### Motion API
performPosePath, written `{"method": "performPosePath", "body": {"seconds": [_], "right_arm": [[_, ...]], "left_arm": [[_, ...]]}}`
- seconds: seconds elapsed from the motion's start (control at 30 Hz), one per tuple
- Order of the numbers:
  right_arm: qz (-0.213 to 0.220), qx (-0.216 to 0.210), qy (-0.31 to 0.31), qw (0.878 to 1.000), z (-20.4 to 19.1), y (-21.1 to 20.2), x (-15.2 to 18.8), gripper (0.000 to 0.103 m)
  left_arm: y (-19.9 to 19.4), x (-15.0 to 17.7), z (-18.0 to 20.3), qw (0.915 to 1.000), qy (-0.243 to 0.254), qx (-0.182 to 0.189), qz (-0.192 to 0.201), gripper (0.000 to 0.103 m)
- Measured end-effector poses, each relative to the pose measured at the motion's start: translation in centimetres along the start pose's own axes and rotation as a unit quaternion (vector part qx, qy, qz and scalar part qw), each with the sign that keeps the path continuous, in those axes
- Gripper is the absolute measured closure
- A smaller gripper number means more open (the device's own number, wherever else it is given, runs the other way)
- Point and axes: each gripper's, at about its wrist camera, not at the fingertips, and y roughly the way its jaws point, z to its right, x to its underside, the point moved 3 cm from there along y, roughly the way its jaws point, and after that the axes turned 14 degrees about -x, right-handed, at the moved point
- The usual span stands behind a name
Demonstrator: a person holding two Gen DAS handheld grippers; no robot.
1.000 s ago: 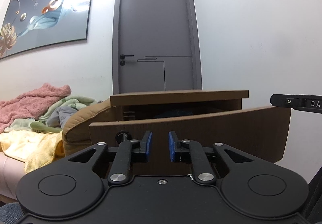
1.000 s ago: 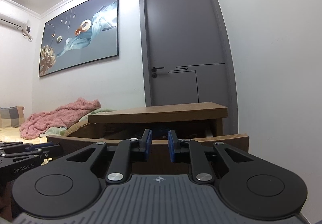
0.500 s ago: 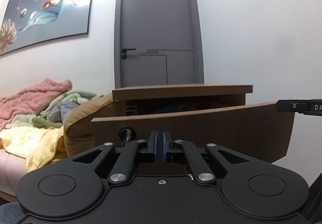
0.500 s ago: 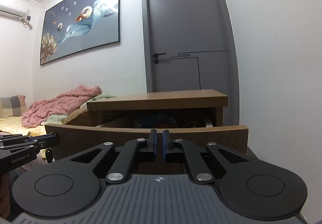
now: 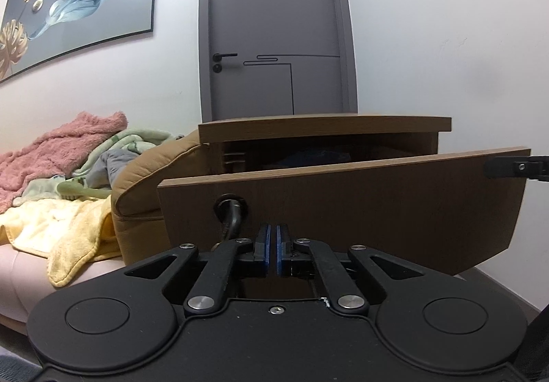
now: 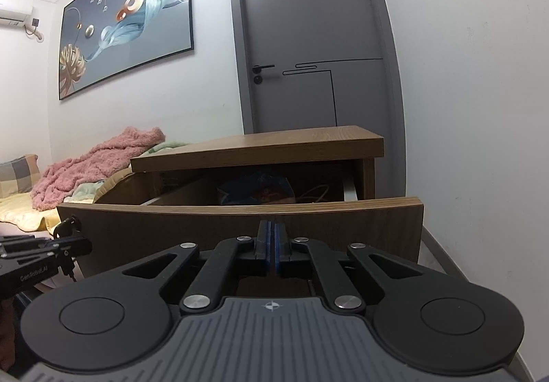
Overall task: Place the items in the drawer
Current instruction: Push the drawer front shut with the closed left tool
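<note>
A brown wooden nightstand drawer [image 5: 343,207] stands pulled open, with a black handle [image 5: 231,210] on its front. It also shows in the right wrist view [image 6: 240,231]. Inside it lies a blue and red item [image 6: 257,191] beside a thin cable [image 6: 315,193]. My left gripper [image 5: 273,238] is shut and empty, just in front of the drawer front, right of the handle. My right gripper [image 6: 273,236] is shut and empty, close to the drawer front's top edge. The left gripper's body [image 6: 37,265] shows at the left of the right wrist view.
The nightstand top [image 6: 260,145] overhangs the drawer. A bed with a pink blanket [image 5: 58,141], yellow blanket [image 5: 58,224] and tan cushion [image 5: 144,183] lies left. A grey door [image 5: 274,25] is behind, a white wall [image 6: 480,107] to the right.
Both grippers have closed from partly open to shut. Both have moved a little nearer the drawer front, and the views have tilted slightly downward.
</note>
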Motion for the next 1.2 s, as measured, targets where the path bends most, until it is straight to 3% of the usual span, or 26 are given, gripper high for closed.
{"method": "performPosePath", "body": {"seconds": [0.47,1.2], "right_arm": [[-0.011,0.003,-0.001,1.000,0.6,0.4,-0.7,0.102],[-0.004,0.013,0.012,1.000,2.9,5.1,-1.8,0.102]], "left_arm": [[1.7,-0.5,-0.2,0.9996,0.026,0.008,-0.007,0.101],[6.9,-2.7,0.4,0.9991,0.035,0.012,-0.018,0.101]]}}
